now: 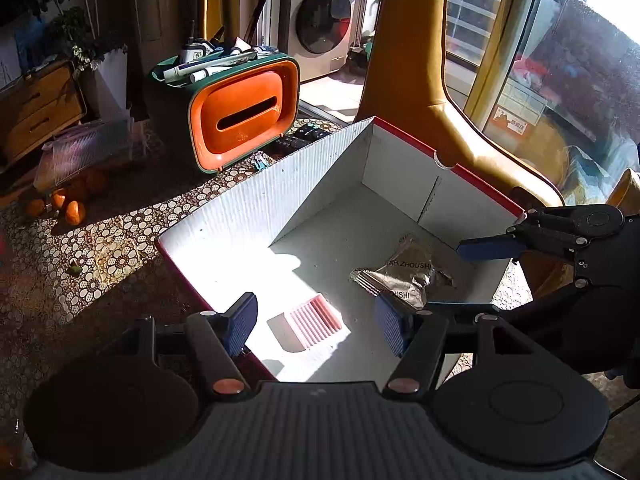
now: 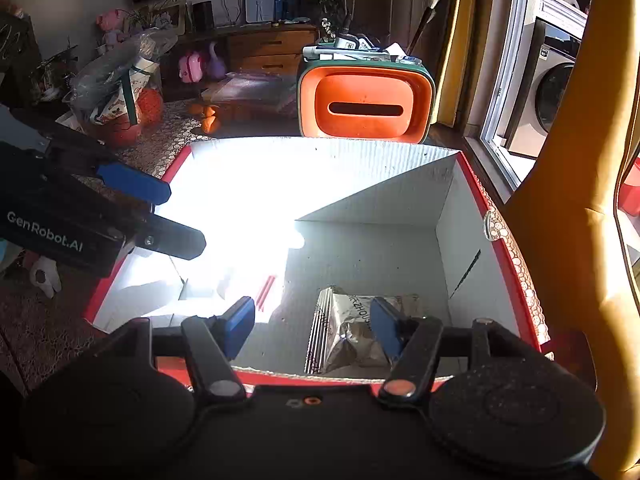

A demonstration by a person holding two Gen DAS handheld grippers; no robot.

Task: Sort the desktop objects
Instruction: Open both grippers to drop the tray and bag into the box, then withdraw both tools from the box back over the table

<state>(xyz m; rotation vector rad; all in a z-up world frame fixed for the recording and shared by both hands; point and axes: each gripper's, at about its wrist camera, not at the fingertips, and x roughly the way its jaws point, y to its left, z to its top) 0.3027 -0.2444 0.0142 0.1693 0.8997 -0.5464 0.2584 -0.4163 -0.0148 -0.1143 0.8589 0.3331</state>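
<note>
Sunlight floods a patterned tablecloth [image 1: 120, 236] beside a big window, with a washing machine [image 1: 320, 20] in the background and an orange-fronted organiser [image 1: 244, 114] full of pens standing behind a white cardboard box [image 1: 240, 208] with a red rim. Both grippers hang over that open box, pointing down into it.

On the box floor lie two things — a silver snack packet [image 1: 404, 276] toward the shaded right side, and a pink ribbed piece [image 1: 314, 322] in the bright patch near the left wall. They sit apart from each other.

From its own camera the left gripper [image 1: 316, 324] is spread wide, its blue pads on either side of the pink piece and holding nothing; it reaches in over the box's left rim. Seen from the other camera it comes in from the left edge, tilted downward.

Likewise the right gripper [image 2: 312, 326] is parted and empty — it hovers over the near rim, with the packet [image 2: 344, 332] lying below between its fingers, untouched. A yellow chair [image 1: 416, 60] stands just beyond the box.
</note>
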